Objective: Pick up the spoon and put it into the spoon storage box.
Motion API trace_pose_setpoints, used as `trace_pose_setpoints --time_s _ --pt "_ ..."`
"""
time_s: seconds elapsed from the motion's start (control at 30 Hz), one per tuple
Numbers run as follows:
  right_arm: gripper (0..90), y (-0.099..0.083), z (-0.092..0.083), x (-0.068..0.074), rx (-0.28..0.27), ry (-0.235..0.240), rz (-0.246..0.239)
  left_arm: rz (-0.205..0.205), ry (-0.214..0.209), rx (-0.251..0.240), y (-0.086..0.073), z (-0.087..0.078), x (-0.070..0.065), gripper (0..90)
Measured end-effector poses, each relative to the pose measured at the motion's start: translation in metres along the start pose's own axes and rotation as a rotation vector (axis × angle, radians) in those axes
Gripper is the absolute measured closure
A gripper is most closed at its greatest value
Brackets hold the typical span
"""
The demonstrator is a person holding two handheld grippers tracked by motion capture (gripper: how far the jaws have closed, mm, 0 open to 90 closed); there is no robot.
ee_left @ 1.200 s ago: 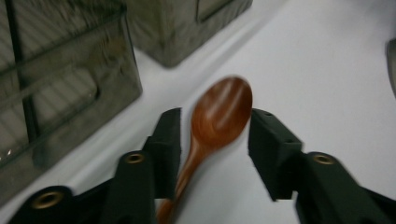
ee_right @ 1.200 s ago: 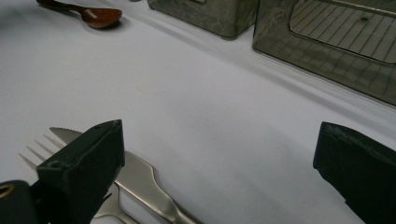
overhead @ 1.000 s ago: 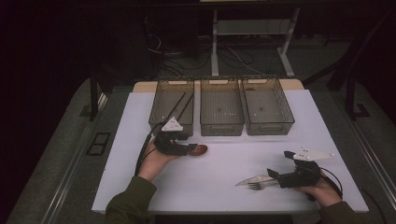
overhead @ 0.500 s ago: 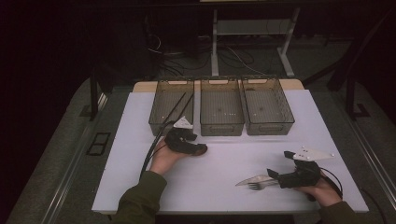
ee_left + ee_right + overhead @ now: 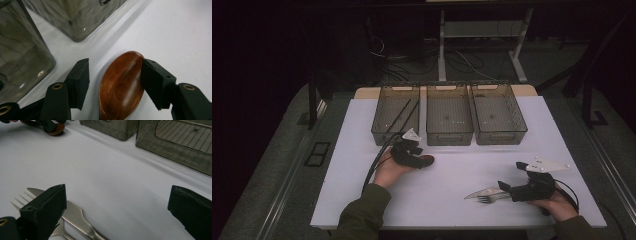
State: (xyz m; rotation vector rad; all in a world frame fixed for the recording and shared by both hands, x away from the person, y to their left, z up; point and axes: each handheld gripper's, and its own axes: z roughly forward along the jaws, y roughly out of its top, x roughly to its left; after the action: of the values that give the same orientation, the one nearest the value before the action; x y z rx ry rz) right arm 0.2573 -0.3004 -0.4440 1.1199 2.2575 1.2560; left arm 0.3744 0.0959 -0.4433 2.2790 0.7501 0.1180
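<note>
A brown wooden spoon (image 5: 122, 82) lies on the white table (image 5: 452, 170) between the jaws of my left gripper (image 5: 115, 66). One pad touches the bowl's edge and the other stands apart from it, so the gripper is open. From above, the left gripper (image 5: 419, 159) sits just in front of the left bin, with the spoon's bowl (image 5: 428, 161) poking out to the right. My right gripper (image 5: 511, 176) rests low at the front right, open wide. A steel knife (image 5: 75, 212) and fork (image 5: 18, 201) lie under its left jaw.
Three clear grey bins (image 5: 395, 136) (image 5: 449, 137) (image 5: 499, 136) stand side by side at the back of the table. The left one holds thin dark sticks (image 5: 404, 114). Cables trail from both grippers toward the front edge.
My left gripper has shifted a little to the right and lower with the spoon between its jaws. The right gripper, knife and fork have stayed put.
</note>
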Motion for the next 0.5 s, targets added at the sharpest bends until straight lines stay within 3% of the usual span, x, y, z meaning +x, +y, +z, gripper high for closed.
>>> trace_pose_setpoints --time_s 0.27,0.5 --pt "1.6 0.0 0.0 0.0 0.0 0.0 0.0 0.007 -0.024 0.011 -0.002 -0.0007 0.0001 40.2" --pt "1.5 0.0 -0.0001 -0.0001 0.001 0.0 0.0 0.048 -0.066 0.025 -0.0031 -0.0027 -0.0011 53.0"
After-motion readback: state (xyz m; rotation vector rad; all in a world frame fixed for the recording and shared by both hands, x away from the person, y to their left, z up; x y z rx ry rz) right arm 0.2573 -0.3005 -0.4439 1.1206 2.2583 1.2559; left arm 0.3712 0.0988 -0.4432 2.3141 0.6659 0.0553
